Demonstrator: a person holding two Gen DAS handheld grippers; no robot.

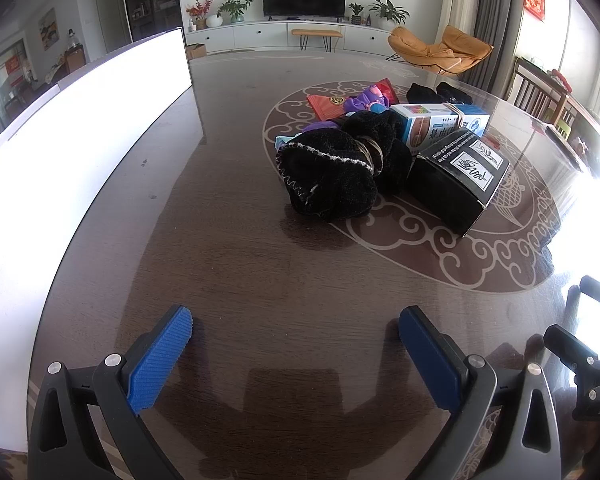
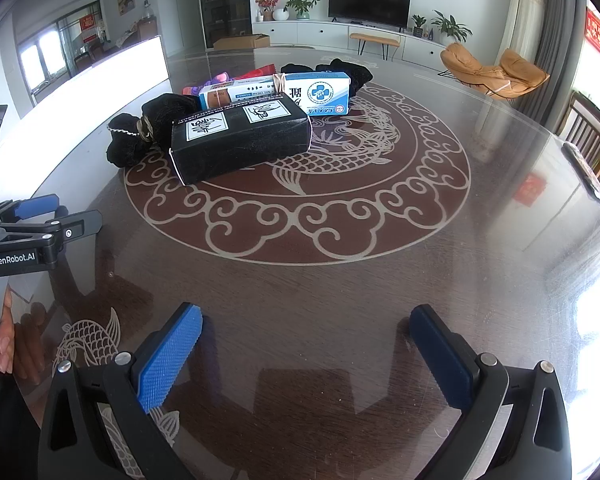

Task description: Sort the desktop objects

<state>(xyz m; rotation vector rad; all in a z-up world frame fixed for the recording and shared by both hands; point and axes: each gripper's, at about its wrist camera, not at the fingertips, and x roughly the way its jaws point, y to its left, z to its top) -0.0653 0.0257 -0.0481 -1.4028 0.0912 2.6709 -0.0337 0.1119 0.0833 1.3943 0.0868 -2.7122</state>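
While both jaws gape wide, left gripper (image 1: 296, 324) and right gripper (image 2: 306, 320) hover low in frame, black rectangular cardboard box (image 2: 240, 140) upper centre

Bright window glare, fisheye-warped edges

Left gripper (image 1: 296, 330) with jaws wide apart, holding nothing. Right gripper (image 2: 306, 328) the same, spread and unloaded. Fingers (image 2: 4, 332) visible at 9 o'clock, gripping the left handle.

"genrobot.ai" stands on the left gripper (image 2: 36, 210) body (white on black); box print is unreadable.
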